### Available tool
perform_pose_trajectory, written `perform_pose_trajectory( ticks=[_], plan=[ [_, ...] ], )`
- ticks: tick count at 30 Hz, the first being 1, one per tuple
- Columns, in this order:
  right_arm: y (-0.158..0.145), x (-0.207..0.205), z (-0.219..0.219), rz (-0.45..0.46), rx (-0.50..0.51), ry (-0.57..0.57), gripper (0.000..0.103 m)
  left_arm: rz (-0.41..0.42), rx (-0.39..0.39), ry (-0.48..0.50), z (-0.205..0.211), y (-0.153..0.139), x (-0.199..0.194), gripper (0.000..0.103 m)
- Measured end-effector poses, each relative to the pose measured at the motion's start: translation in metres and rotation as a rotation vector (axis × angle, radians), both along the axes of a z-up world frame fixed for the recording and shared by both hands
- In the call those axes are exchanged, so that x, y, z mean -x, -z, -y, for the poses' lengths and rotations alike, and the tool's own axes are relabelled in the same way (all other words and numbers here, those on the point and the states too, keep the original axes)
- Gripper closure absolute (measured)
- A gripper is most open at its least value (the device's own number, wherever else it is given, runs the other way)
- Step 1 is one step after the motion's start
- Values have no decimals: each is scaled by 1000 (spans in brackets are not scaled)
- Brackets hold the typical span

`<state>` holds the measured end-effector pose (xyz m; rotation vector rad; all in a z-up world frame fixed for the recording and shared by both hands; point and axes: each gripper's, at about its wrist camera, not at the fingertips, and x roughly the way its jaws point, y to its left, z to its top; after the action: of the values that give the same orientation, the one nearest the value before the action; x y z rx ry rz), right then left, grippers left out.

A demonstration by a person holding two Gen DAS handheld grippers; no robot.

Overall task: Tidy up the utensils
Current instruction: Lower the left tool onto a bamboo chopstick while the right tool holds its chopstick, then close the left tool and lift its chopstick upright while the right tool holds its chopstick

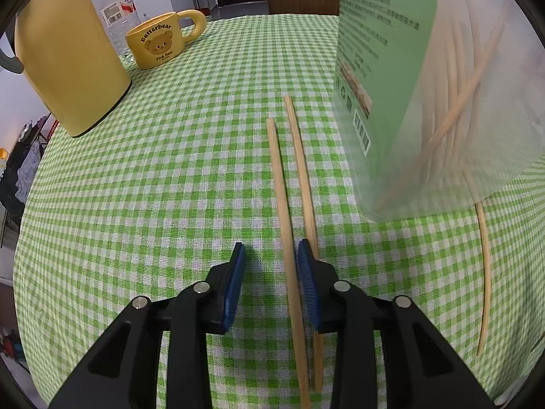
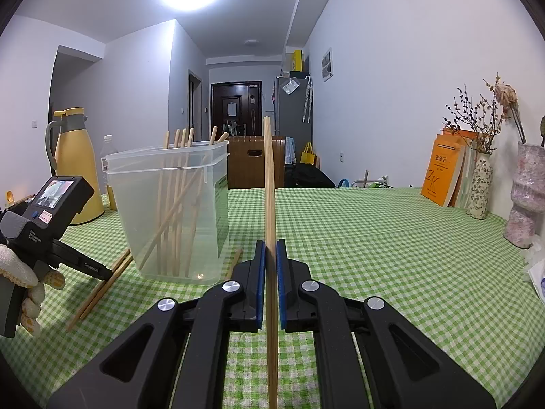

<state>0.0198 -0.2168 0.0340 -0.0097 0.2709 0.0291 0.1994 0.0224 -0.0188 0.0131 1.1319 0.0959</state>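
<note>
Clear bin [image 2: 170, 204] holds leaning chopsticks [image 2: 180, 184]

Plenty of open tablecloth [image 2: 391, 238] is sitting toward the right edge until the vases [image 2: 478, 187] and books [image 2: 442, 173]. The clear tub [image 2: 170, 211] is blocking the left-middle, with loose chopsticks [image 1: 282, 197] lying just beside it. The far-left corner is getting crowded by the yellow jug [image 1: 68, 58], mug [image 1: 160, 41] and bottle [image 1: 117, 6].
</note>
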Motion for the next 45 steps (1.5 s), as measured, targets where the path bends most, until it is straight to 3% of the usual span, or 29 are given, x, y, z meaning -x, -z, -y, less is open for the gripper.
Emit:
perform_pose_trajectory(
  ticks=[2,4,18,25,35,40,45],
  plan=[
    [0,0,0,0,0,-2,96,-6,15,-7,1,0,-1,82],
    [0,0,0,0,-1,-2,97,-3,13,-6,0,0,0,99],
    [0,1,0,2,-2,-1,96,60,74,-39,-24,-5,14,99],
    [0,1,0,1,-2,-1,96,212,89,-58,-29,-37,44,99],
    [0,1,1,3,1,0,97,565,99,-49,-26,-106,111,99],
    [0,1,1,3,1,-1,96,653,92,-41,-15,-126,139,99],
    [0,1,1,3,1,-1,96,675,92,-31,-8,-131,151,99]
  ],
)
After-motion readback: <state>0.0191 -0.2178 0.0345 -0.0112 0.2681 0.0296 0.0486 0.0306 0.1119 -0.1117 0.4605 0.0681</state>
